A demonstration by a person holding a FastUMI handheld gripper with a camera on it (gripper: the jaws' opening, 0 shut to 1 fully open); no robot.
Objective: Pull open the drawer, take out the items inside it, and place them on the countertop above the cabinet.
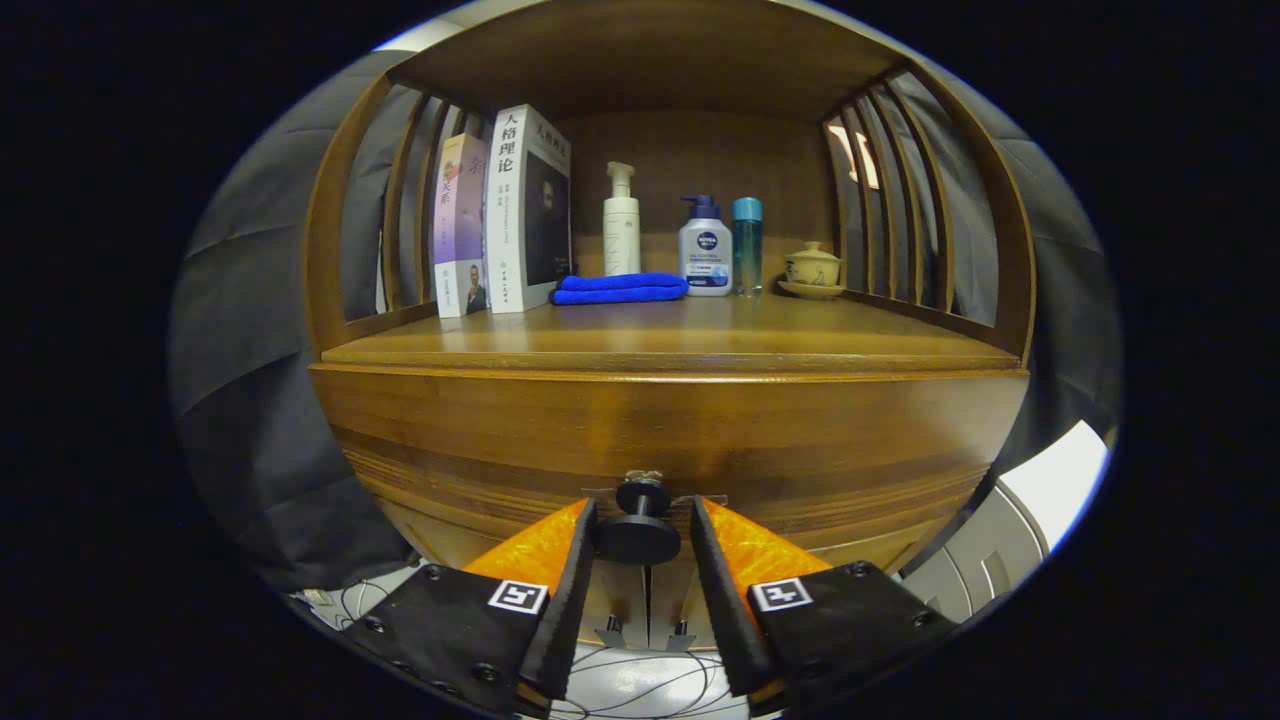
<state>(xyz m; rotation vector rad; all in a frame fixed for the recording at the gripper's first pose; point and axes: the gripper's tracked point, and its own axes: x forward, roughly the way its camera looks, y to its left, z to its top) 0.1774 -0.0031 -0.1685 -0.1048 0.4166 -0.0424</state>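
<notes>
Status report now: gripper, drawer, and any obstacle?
Gripper open, fingers either side of the drawer knob, not pressing it. Drawer shut. Nothing between fingers and knob.

Gripper level, fingers spread around a knob

The gripper (642,530) points straight ahead at the far side, its two fingers (572,560) parted, one left and one right of the drawer knob (640,525), flanking it closely; contact is unclear.

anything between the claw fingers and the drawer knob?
Nothing. In the gripper view the dark drawer knob sits between the open claw fingers, with a bare gap on either side; neither finger touches it.
</notes>
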